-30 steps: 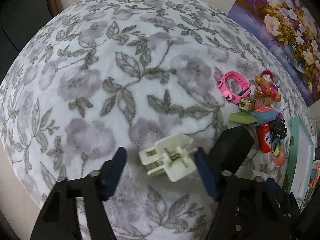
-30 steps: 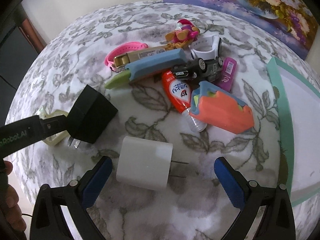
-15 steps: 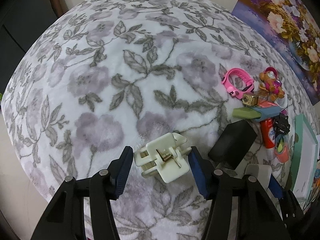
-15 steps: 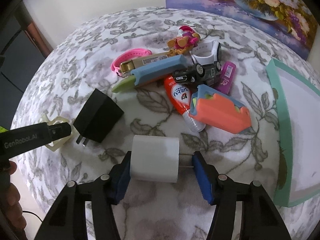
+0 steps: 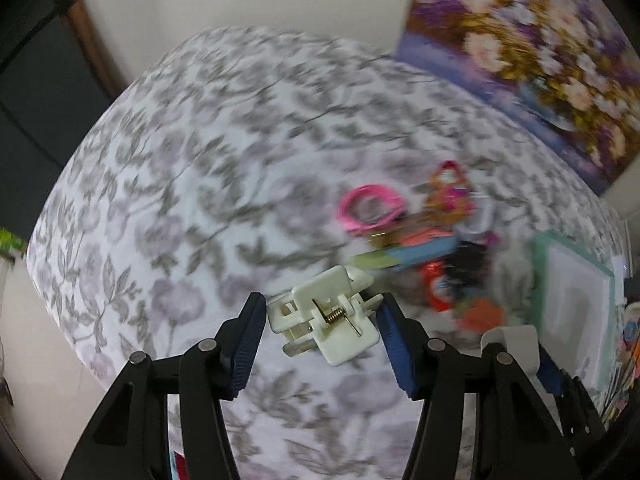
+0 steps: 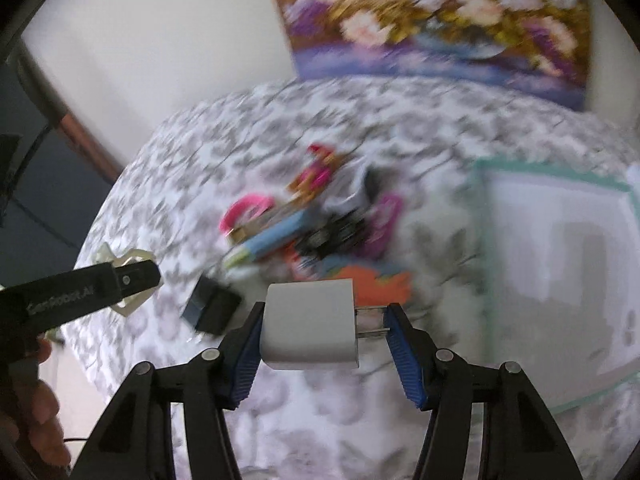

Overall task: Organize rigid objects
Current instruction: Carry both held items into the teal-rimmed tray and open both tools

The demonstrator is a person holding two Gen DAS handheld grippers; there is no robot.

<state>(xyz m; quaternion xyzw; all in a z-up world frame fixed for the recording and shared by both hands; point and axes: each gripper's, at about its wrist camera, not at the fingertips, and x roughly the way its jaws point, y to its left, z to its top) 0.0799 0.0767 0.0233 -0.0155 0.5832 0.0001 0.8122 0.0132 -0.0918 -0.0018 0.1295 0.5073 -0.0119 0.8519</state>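
Observation:
My left gripper point(image 5: 321, 322) is shut on a cream hair claw clip point(image 5: 326, 320) with a metal spring and holds it above the flowered cloth. My right gripper point(image 6: 324, 330) is shut on a white charger plug point(image 6: 308, 326). One pad presses its body and the other its prong tips, and it hangs clear of the cloth. In the right wrist view the left gripper's black finger point(image 6: 100, 290) shows at the left with the clip point(image 6: 132, 258) behind it. A black charger point(image 6: 212, 308) lies on the cloth between the two grippers.
A blurred pile lies mid-table: a pink band point(image 6: 248, 208), a blue and green case point(image 6: 276, 240), an orange case point(image 6: 380, 284), a figurine point(image 5: 448, 192). A teal-rimmed white tray point(image 6: 548, 168) sits to the right. A flower painting point(image 6: 440, 20) leans at the back wall.
The right jaws went from wide open to shut on the white charger. Both grippers rose from the cloth, carrying the clip and the charger up with them.

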